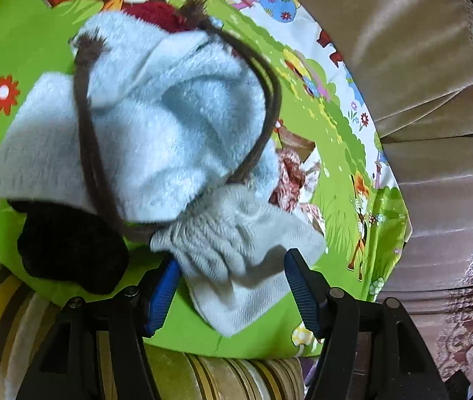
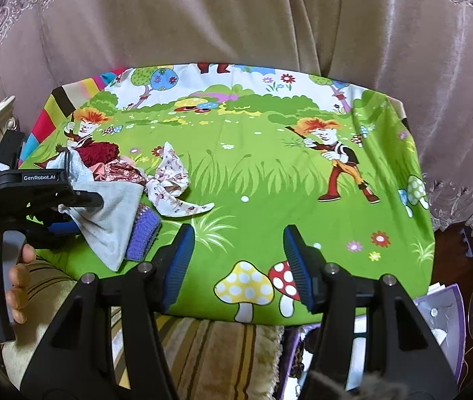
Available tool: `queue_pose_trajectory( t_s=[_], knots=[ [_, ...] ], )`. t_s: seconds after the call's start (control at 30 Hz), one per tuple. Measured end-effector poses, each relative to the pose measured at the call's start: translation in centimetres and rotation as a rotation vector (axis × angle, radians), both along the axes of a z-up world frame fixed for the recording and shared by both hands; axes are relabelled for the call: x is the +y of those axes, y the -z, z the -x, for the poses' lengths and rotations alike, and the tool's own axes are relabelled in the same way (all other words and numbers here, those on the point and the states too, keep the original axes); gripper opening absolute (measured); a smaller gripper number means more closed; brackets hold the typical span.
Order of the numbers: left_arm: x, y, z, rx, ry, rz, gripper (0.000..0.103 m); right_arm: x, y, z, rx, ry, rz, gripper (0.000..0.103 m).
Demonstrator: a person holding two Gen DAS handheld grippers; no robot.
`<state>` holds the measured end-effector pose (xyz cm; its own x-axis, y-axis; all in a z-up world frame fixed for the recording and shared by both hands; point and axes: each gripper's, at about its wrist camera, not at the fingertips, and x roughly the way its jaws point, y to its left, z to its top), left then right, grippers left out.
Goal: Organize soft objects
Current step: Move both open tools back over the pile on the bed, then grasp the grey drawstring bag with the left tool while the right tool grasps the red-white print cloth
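My left tongs [image 1: 233, 286] stand part open over the pile, the pale grey ribbed cloth [image 1: 236, 260] lying between the blue pads; it touches the left pad [image 1: 163, 296] at most and is clear of the right one, so nothing is pinched. My right tongs [image 2: 238, 263] are about half open and empty, hovering over bare cover at 6 o'clock.

The pile sits at 9 o'clock in the right wrist view: a fluffy light-blue garment [image 1: 156, 126] with brown cords [image 1: 93, 153], a dark red knit [image 2: 98, 151], a floral cloth [image 2: 173, 180] and a purple knit piece [image 2: 143, 233].

To do this well, I judge I should take one item at a time, bite deep into a fold and not a thin edge, and keep the cords out of the tongs, since they could drag the garment along.

The surface wears a bright green cartoon cover [image 2: 253, 173]. Beige curtains [image 2: 203, 16] hang behind; a striped rug [image 2: 203, 350] lies below.
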<state>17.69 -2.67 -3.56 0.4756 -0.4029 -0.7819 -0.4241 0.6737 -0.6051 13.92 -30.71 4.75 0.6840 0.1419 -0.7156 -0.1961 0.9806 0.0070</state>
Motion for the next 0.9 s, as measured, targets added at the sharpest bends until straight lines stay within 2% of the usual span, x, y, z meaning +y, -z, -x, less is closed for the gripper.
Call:
queue_pose_trajectory(
  t_s=[0.1,0.23,0.47,0.67,0.9],
  knots=[
    [-0.2,-0.2,0.0,-0.001,0.021,-0.034,0.039,0.7,0.3,-0.6,0.007,-0.016,0.005,0.059],
    [-0.3,-0.9,0.3,-0.019,0.056,-0.06,0.024,1.6,1.0,-1.9,0.026,-0.033,0.001,0.06],
    [-0.7,-2.6,1.4,-0.103,0.121,-0.121,0.019,3.8,2.1,-4.3,0.073,-0.067,-0.026,0.06],
    [-0.8,-4.6,3.9,-0.211,0.166,-0.216,0.018,6.2,2.7,-6.4,0.093,-0.111,-0.031,0.061],
    [-0.3,-5.9,5.8,-0.289,0.157,-0.295,0.018,9.5,4.7,-8.7,0.15,-0.184,-0.012,0.062]
  ],
)
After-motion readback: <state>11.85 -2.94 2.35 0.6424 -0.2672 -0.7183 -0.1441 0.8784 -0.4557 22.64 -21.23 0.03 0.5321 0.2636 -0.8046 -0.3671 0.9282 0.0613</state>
